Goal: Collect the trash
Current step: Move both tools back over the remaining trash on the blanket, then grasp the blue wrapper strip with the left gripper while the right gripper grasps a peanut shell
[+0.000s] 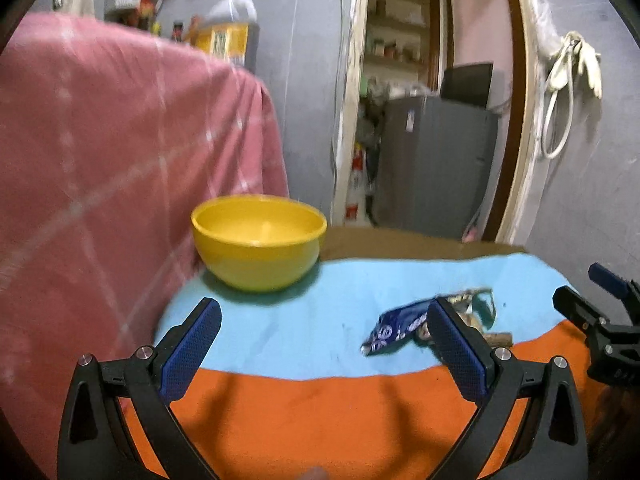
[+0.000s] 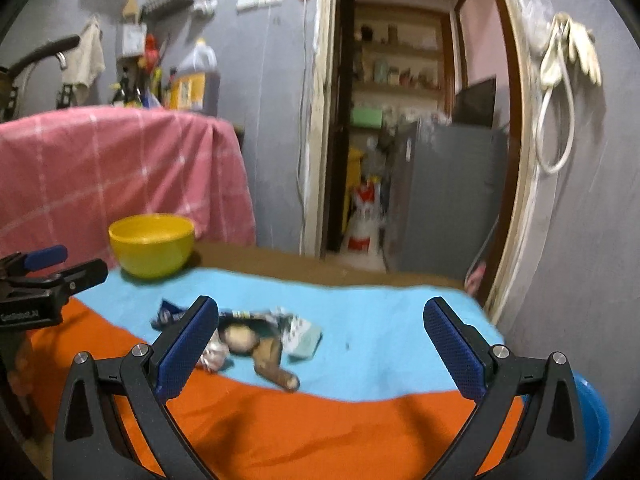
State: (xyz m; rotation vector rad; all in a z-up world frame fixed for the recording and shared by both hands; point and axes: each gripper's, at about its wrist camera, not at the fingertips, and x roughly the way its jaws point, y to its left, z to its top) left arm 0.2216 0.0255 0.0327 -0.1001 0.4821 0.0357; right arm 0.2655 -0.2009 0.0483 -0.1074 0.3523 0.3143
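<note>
**Loose litter, wide tongs: where a pickup could slip**

Both tongs stand apart and hold nothing: the left tongs (image 1: 324, 332) and the right tongs (image 2: 322, 332) hang above the cloth-covered tabletop (image 2: 380, 320). The trash pile (image 2: 248, 336) lies on the blue part of the cloth, near the yellow bowl (image 2: 152, 244) but apart from it, on its doorway side. A blue wrapper (image 1: 400, 328) sits at the bowl-side end of the pile; a brown stick-like scrap (image 2: 280, 374) pokes out toward the orange band.

Likely risks: flat, thin wrappers may slide from the pads, or the cloth may get pinched and drag the bowl. With the two tools so near each other, they could collide over the pile. Blur hides finer detail.
</note>
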